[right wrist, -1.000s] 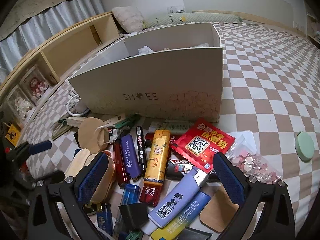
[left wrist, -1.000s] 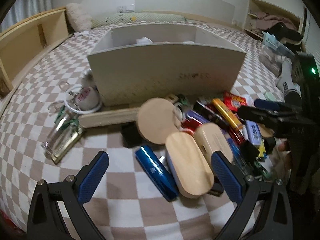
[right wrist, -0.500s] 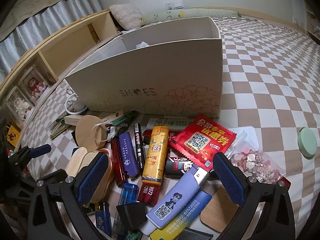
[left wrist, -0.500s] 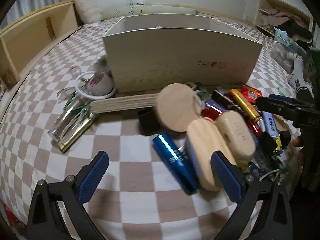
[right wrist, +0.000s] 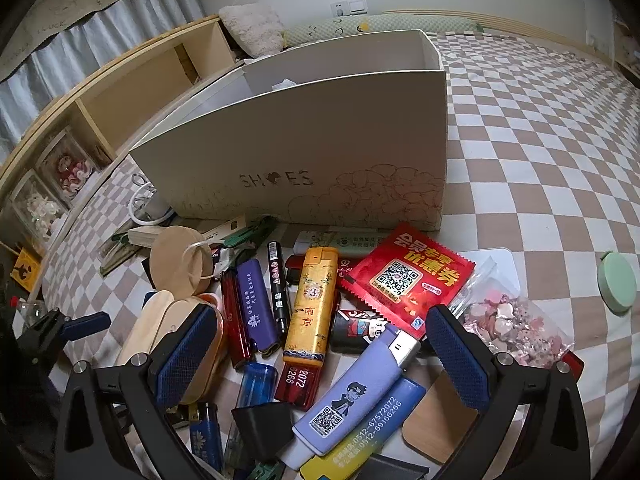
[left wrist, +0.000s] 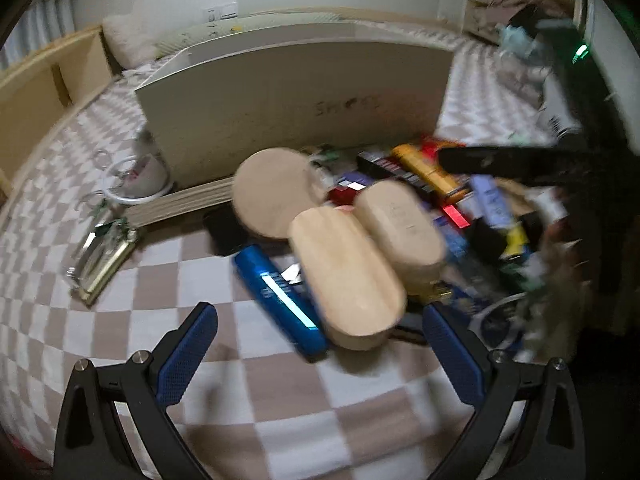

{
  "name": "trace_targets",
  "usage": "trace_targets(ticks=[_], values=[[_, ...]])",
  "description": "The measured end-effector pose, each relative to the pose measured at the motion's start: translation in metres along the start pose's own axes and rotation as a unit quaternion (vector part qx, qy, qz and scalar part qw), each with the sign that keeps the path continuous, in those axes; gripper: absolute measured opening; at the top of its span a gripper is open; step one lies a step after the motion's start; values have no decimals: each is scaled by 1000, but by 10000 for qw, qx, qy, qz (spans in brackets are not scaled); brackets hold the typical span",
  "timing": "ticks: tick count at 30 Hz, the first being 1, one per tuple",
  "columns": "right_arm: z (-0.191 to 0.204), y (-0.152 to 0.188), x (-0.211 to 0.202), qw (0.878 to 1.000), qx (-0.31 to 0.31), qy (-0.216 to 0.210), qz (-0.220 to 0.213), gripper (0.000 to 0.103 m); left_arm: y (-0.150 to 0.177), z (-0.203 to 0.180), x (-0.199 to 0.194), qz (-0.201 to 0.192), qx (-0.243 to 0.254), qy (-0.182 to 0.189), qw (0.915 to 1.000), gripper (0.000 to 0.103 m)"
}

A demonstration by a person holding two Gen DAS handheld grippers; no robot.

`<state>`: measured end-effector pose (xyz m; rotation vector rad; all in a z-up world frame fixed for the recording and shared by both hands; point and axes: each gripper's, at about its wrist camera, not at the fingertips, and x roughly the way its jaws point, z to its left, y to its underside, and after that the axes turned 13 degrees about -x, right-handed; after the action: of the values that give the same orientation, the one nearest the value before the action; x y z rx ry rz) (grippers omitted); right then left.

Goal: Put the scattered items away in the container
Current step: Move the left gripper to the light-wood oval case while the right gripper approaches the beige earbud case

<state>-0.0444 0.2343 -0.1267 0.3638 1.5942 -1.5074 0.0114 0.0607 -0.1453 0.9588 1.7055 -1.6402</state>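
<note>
Both our left gripper (left wrist: 316,354) and right gripper (right wrist: 314,354) are spread wide and hold nothing. Just ahead of the right one lies the lilac lighter (right wrist: 352,390), in the pile in front of the box (right wrist: 320,160). It looks light, stiff and smooth, so we would pinch it across its narrow sides near the middle, because plastic may slip.

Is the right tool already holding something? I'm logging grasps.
No: the right tool is open, its blue pads spread above the purple lighter and touching nothing.
</note>
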Motion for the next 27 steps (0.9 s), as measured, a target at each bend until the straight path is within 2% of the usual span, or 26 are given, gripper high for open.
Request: trace_targets(ticks=[1, 4, 8, 13, 19, 22, 24, 27], values=[[0, 0, 0, 10000, 8, 0, -1, 103, -1, 4, 3, 11, -53, -125, 9999, 103], [-1, 0, 0, 10000, 33, -14, -1, 103, -5, 23, 6, 63, -413, -196, 9989, 103], [1, 0, 2, 10000, 26, -40, 28, 103, -11, 47, 9, -13, -735, -552, 9958, 103], [2, 0, 5, 10000, 18, -66, 60, 103, -25, 77, 22, -83, -1170, -949, 9885, 103], [0, 1, 8, 9999, 51, -89, 107, 103, -40, 98, 34, -147, -1486, -1253, 9808, 103], [1, 1, 8, 9999, 37, -111, 107, 103, -40, 98, 33, -152, -1457, -1023, 9839, 103], [2, 1, 7, 9999, 34, -133, 89, 103, -38, 92, 28, -145, -1304, -570, 9897, 103], [3, 2, 8, 9999, 28, -137, 96, 103, -36, 79, 24, -174, -995, -147, 9948, 103]])
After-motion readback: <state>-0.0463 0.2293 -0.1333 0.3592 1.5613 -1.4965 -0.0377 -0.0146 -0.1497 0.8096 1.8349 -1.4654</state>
